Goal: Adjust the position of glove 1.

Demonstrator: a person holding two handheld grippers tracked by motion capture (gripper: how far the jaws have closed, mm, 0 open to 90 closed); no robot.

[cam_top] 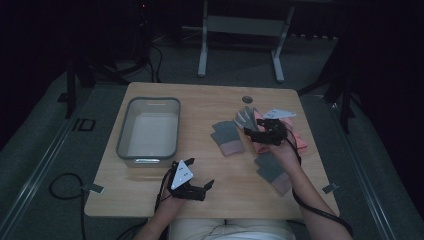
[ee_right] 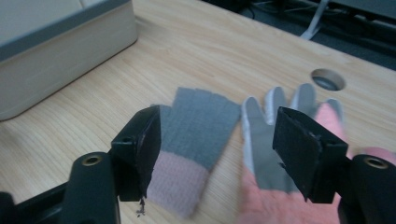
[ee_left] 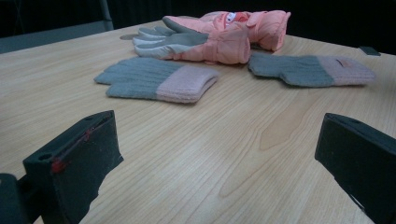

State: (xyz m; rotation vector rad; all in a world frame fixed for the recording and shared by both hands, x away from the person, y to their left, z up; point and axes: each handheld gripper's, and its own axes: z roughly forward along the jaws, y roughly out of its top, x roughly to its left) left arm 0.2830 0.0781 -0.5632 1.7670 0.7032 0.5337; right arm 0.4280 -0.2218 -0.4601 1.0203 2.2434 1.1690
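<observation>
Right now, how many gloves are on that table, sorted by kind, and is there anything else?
Grey knit gloves with pink cuffs: 2, the second nearer the person
Pink padded gloves with grey palms: 2, overlapping
Grey-rimmed tub: 1
Total: 5

My left gripper (ee_left: 219, 158) hangs open over bare table (ee_left: 196, 154); beyond lie 2 grey knit gloves (ee_left: 156, 79) and 2 pink padded gloves (ee_left: 210, 39).
</observation>
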